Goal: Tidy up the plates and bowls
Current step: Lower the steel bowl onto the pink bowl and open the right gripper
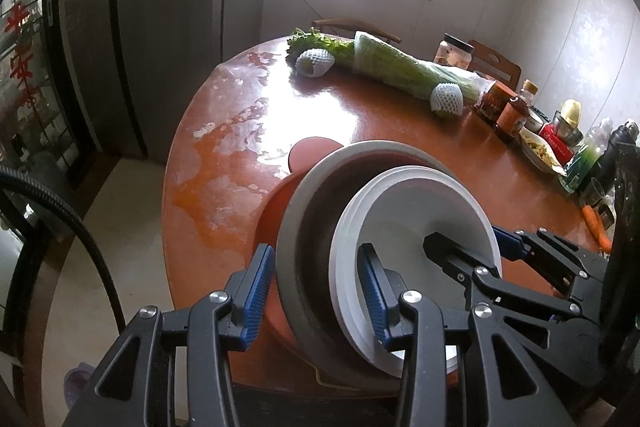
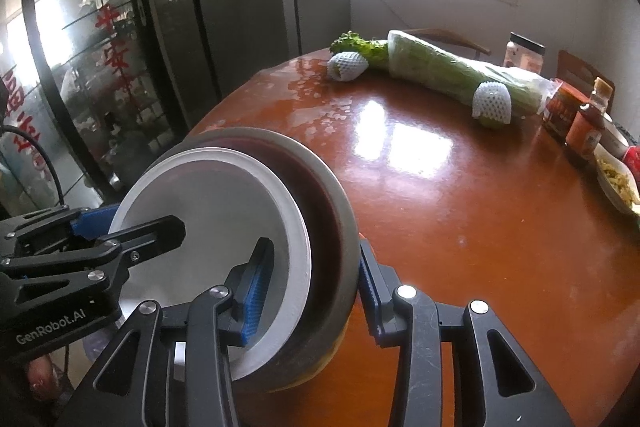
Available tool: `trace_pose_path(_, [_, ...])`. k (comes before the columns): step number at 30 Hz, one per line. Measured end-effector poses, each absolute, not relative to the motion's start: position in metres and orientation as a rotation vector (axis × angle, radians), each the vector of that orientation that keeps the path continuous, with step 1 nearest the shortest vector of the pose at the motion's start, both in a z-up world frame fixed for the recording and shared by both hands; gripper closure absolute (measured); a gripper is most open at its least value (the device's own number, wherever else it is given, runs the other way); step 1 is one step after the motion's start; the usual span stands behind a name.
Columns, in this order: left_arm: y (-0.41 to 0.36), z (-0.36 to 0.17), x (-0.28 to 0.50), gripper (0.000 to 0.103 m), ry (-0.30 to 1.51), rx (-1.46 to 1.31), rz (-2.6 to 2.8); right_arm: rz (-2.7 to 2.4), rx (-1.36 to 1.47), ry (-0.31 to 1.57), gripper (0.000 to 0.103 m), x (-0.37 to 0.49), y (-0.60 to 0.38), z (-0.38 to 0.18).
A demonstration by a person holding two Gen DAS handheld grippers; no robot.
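Two grippers, left gripper (image 1: 316,291) and right gripper (image 2: 312,291), clamp the nested stack's rims at 9 and 3 o'clock over the table (image 2: 460,207); white bowl (image 1: 416,211) inside grey bowl (image 1: 304,211): rigid, glossy, breakable, likely heavy

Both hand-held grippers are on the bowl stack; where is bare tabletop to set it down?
The widest bare patch is mid-table, between the bowl stack and the wrapped greens. The worn, blotchy stretch by the table's left edge is also free. The right edge is crowded with sauce bottles, a food dish and jars.
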State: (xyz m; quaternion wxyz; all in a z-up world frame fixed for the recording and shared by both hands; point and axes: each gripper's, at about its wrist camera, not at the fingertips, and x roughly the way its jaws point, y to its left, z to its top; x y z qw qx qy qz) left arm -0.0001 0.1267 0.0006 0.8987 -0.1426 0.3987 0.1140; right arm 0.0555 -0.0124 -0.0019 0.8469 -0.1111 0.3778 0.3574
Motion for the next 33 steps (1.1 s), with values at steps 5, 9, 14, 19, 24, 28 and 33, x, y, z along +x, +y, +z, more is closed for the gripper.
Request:
trace_pose_path(5, [0.127, 0.003, -0.002, 0.059, 0.821, -0.289, 0.242, 0.754, -0.233, 0.797, 0.060, 0.055, -0.013, -0.003])
trace_pose_path(9, [0.127, 0.004, -0.003, 0.059, 0.818, -0.283, 0.244, 0.752, -0.240, 0.798, 0.060, 0.055, -0.014, -0.003])
trace_pose_path(14, [0.125, 0.006, -0.004, 0.058, 0.815, -0.274, 0.250, 0.754, -0.250, 0.797, 0.057, 0.056, -0.013, -0.004])
trace_pose_path(19, [0.122, 0.009, -0.005, 0.057, 0.809, -0.267, 0.255, 0.753, -0.253, 0.795, 0.052, 0.055, -0.013, -0.004])
trace_pose_path(24, [0.123, 0.009, -0.005, 0.056, 0.809, -0.272, 0.252, 0.742, -0.264, 0.786, 0.047, 0.054, -0.015, -0.002])
trace_pose_path(28, [0.122, 0.010, -0.005, 0.056, 0.809, -0.275, 0.253, 0.730, -0.262, 0.787, 0.046, 0.056, -0.017, -0.002])
trace_pose_path(33, [0.123, 0.015, -0.009, 0.053, 0.797, -0.255, 0.276, 0.726, -0.267, 0.792, 0.044, 0.056, -0.019, -0.004])
